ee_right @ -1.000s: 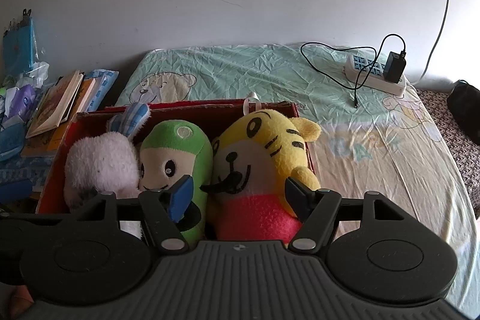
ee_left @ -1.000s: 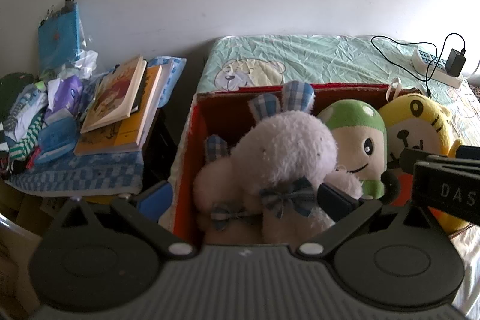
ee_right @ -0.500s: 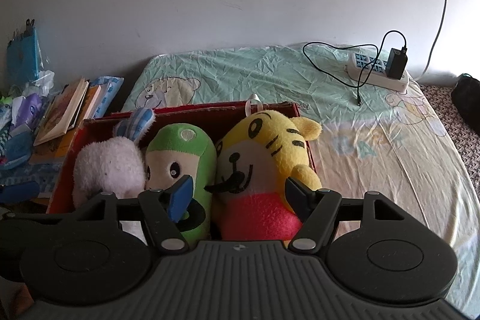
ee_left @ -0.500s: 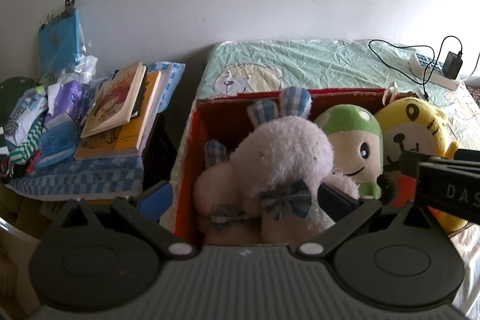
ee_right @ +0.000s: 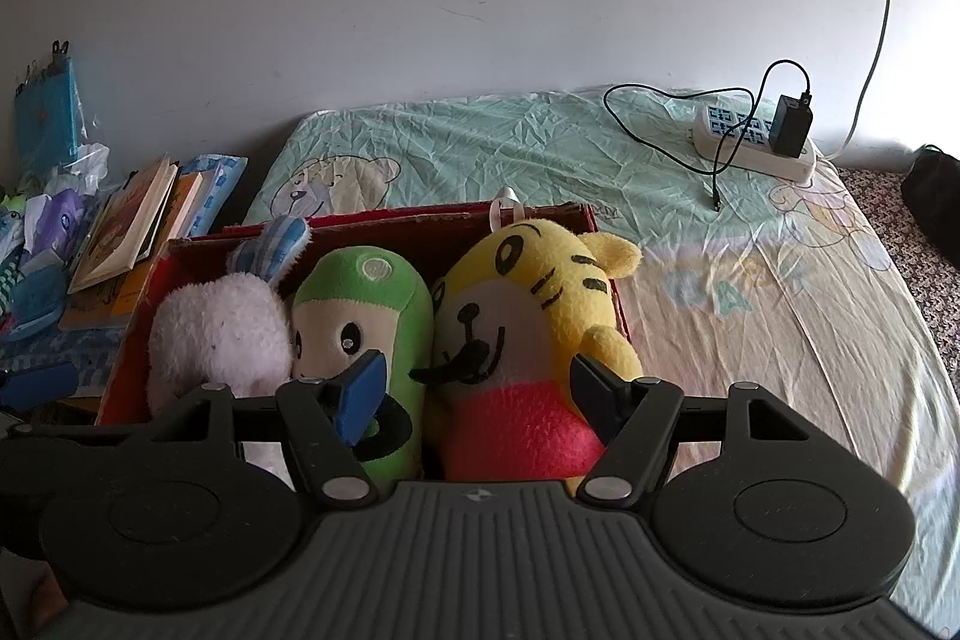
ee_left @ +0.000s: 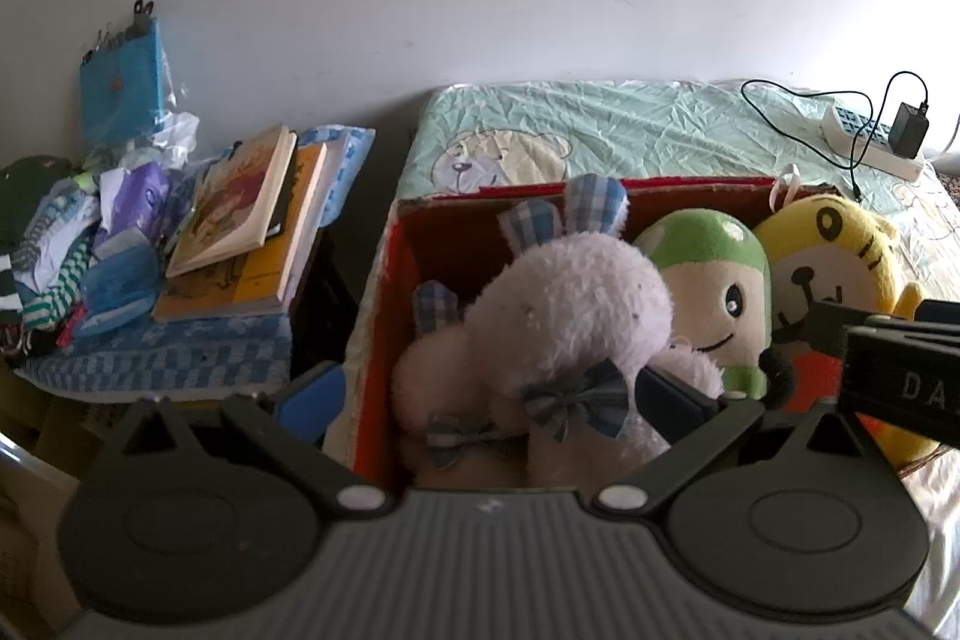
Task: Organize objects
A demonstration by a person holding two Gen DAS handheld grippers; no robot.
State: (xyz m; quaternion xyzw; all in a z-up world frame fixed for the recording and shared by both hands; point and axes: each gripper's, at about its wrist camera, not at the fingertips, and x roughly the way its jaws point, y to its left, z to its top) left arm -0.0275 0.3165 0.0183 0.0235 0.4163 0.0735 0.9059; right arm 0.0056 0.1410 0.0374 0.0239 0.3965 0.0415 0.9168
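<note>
Right wrist, red box, three plush toys

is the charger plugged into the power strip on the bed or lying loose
Plugged in. The black charger stands upright on the white power strip, seated on its sockets, and its cable loops loose across the sheet. Whether the strip is switched on cannot be told.

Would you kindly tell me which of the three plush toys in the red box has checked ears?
The pale pink rabbit at the box's left end; its ears are blue-checked cloth. The green-capped toy and yellow tiger have none.
</note>
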